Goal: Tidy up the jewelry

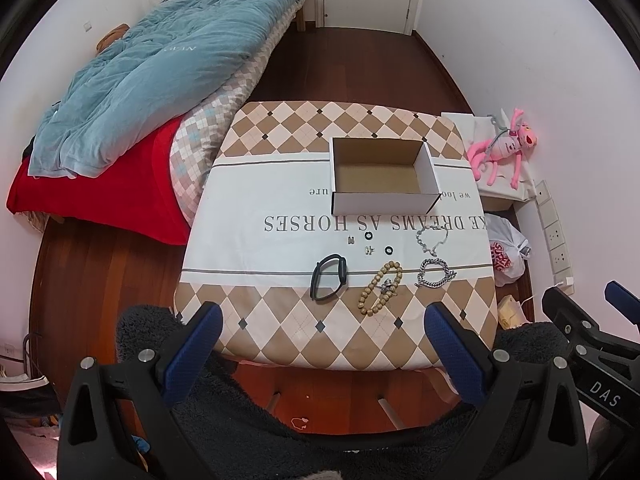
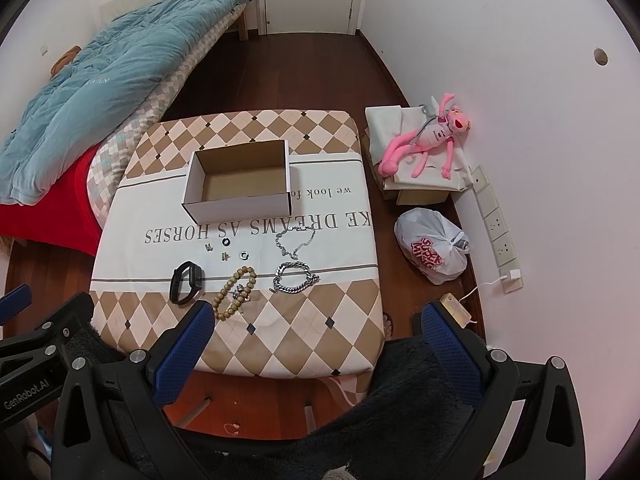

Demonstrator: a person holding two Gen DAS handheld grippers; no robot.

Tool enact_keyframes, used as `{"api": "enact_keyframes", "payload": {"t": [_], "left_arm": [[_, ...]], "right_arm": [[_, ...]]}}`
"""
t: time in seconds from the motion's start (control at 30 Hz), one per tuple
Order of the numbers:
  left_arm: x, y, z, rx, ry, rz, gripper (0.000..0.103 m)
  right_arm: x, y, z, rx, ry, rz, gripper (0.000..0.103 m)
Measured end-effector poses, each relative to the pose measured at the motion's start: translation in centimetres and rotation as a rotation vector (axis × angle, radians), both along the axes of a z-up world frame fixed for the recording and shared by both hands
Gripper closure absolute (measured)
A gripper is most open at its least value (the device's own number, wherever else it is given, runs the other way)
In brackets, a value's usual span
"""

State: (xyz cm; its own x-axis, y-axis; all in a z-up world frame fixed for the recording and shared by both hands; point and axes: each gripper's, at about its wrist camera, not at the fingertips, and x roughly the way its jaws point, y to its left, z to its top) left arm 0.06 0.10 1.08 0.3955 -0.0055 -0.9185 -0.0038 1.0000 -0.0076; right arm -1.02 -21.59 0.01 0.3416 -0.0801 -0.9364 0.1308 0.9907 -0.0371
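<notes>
Cardboard box point(image 1: 384, 176) sits empty toward the table's point(image 1: 280, 332) far edge, and the jewelry's all loose nearer the front edge: black band point(image 1: 329, 277), beads point(image 1: 380, 288), silver bracelet point(image 1: 436, 274), chain point(image 1: 432, 238), plus tiny rings point(image 1: 367, 236) and clasps. Both grippers hang off the front edge, left gripper point(image 1: 324, 344) and right gripper point(image 2: 316, 340) spread wide, holding nothing. Only the right view shows the whole plastic bag point(image 2: 434, 246) and charger on the floor. Plenty of bare cloth between the jewelry and the front edge.
</notes>
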Motion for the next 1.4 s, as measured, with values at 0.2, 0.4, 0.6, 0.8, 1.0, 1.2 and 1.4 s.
{"api": "enact_keyframes", "payload": {"t": [0.2, 0.4, 0.6, 0.8, 1.0, 1.2, 1.4], "left_arm": [[0.0, 0.0, 0.0, 0.001, 0.000, 0.001, 0.000], [0.0, -0.1, 0.1, -0.001, 0.000, -0.001, 0.000], [0.0, -0.1, 0.1, -0.001, -0.001, 0.000, 0.000], [0.0, -0.1, 0.1, -0.001, -0.001, 0.000, 0.000], [0.0, -0.1, 0.1, -0.001, -0.002, 0.000, 0.000], [0.0, -0.1, 0.1, -0.002, -0.002, -0.001, 0.000], [0.1, -0.2, 0.2, -0.002, -0.001, -0.003, 0.000]], "right_arm": [[0.0, -0.1, 0.1, 0.001, -0.001, -0.001, 0.000], [0.0, -0.1, 0.3, -0.001, -0.003, -0.002, 0.000], [0.4, -0.4, 1.1, 0.000, -0.004, -0.002, 0.000], [0.1, -0.3, 0.7, -0.003, -0.005, -0.002, 0.000], [0.1, -0.1, 0.7, -0.002, -0.006, -0.001, 0.000], [0.2, -0.1, 1.0, -0.001, -0.009, -0.001, 0.000], [0.2, -0.3, 1.2, -0.001, -0.010, -0.003, 0.000]]}}
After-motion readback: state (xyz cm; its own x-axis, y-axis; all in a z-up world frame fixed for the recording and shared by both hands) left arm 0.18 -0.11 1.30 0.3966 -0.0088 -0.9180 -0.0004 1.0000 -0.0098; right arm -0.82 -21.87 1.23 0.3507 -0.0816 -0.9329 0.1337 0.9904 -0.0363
